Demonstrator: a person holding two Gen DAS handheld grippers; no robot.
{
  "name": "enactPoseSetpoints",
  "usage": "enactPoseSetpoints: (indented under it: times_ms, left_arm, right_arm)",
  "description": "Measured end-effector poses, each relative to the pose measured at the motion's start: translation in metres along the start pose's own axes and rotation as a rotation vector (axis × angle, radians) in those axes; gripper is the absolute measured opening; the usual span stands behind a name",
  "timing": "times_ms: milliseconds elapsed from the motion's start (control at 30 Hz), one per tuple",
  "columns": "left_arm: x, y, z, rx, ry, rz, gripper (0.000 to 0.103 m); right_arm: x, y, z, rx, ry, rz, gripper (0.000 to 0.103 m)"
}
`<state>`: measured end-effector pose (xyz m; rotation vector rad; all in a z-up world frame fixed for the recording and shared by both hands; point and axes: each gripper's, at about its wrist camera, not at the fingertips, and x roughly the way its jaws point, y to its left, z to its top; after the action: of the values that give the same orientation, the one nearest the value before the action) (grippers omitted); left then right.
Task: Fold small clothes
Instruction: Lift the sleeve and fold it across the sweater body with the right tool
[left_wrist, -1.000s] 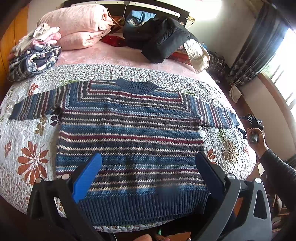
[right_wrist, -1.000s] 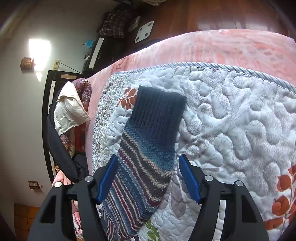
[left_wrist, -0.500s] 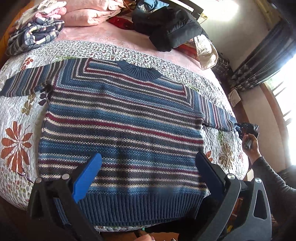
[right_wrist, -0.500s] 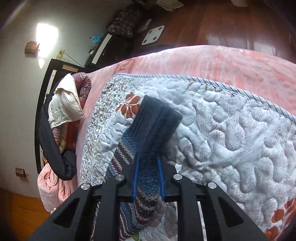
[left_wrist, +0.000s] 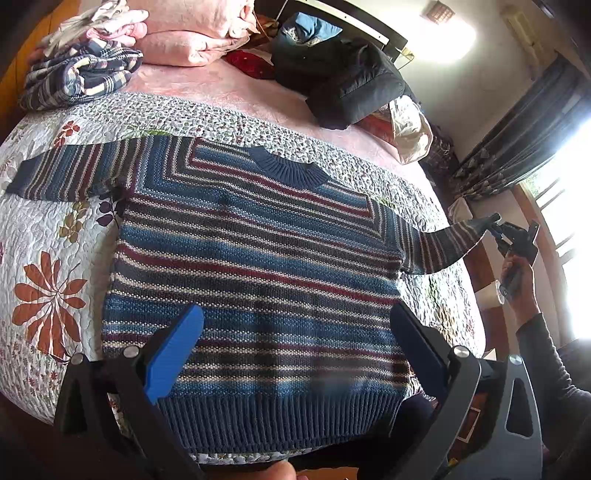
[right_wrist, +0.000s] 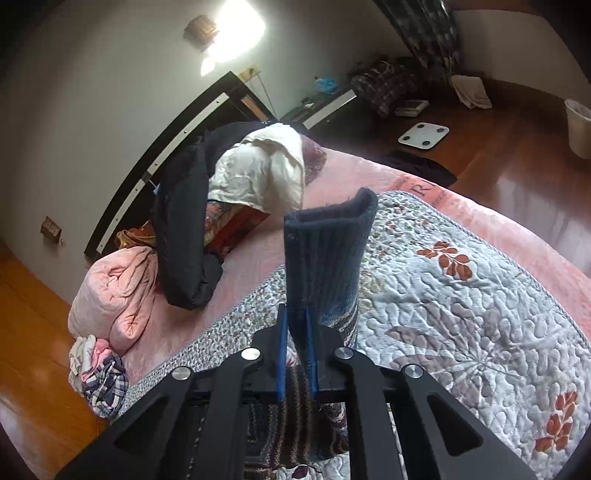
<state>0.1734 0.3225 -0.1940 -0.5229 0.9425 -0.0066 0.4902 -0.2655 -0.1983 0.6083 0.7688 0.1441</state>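
A striped blue, maroon and white knit sweater (left_wrist: 255, 266) lies flat, front up, on the floral quilt (left_wrist: 48, 258). My left gripper (left_wrist: 295, 339) hovers open over its lower hem, touching nothing. My right gripper (right_wrist: 297, 332) is shut on the sweater's right sleeve, whose dark ribbed cuff (right_wrist: 328, 251) stands up above the quilt (right_wrist: 461, 314). In the left wrist view that sleeve (left_wrist: 450, 243) is lifted off the bed toward the right gripper (left_wrist: 496, 230) at the bed's right edge. The other sleeve (left_wrist: 70, 173) lies flat at the left.
At the head of the bed sit a pink folded blanket (left_wrist: 192, 33), a plaid bundle (left_wrist: 81, 77), a black jacket (left_wrist: 343, 85) and a cream bag (left_wrist: 410, 125). A person's sleeved arm (left_wrist: 543, 350) reaches in at right. On the wooden floor lie a white scale (right_wrist: 423, 134) and a bin (right_wrist: 578, 127).
My right gripper shut on the right sleeve and has lifted its cuff off the quilt. My left gripper stayed open and shifted a little over the hem.
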Motion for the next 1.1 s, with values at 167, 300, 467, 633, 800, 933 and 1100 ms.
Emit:
enactPoseSetpoints:
  times_ms: [167, 300, 467, 633, 800, 933, 1100]
  left_arm:
    - [-0.005, 0.015, 0.010, -0.013, -0.029, -0.035, 0.100]
    - [-0.006, 0.025, 0.023, -0.025, -0.060, -0.044, 0.100]
    - [0.002, 0.041, 0.041, -0.049, -0.080, -0.061, 0.100]
    - [0.020, 0.052, 0.058, -0.041, -0.062, -0.092, 0.100]
    - [0.053, 0.062, 0.081, -0.078, -0.045, -0.166, 0.100]
    - [0.109, 0.072, 0.103, -0.177, 0.034, -0.285, 0.100]
    - [0.202, 0.075, 0.114, -0.346, 0.213, -0.426, 0.100]
  right_arm:
    - [0.001, 0.081, -0.025, -0.119, 0.017, 0.066, 0.009]
    - [0.018, 0.142, -0.056, -0.215, 0.060, 0.100, 0.009]
    - [0.053, 0.204, -0.110, -0.337, 0.121, 0.109, 0.008]
    - [0.101, 0.246, -0.180, -0.478, 0.203, 0.082, 0.008]
    - [0.154, 0.261, -0.261, -0.597, 0.319, 0.036, 0.008]
    - [0.194, 0.259, -0.327, -0.732, 0.450, -0.018, 0.009]
    - [0.162, 0.235, -0.351, -0.719, 0.419, 0.011, 0.041]
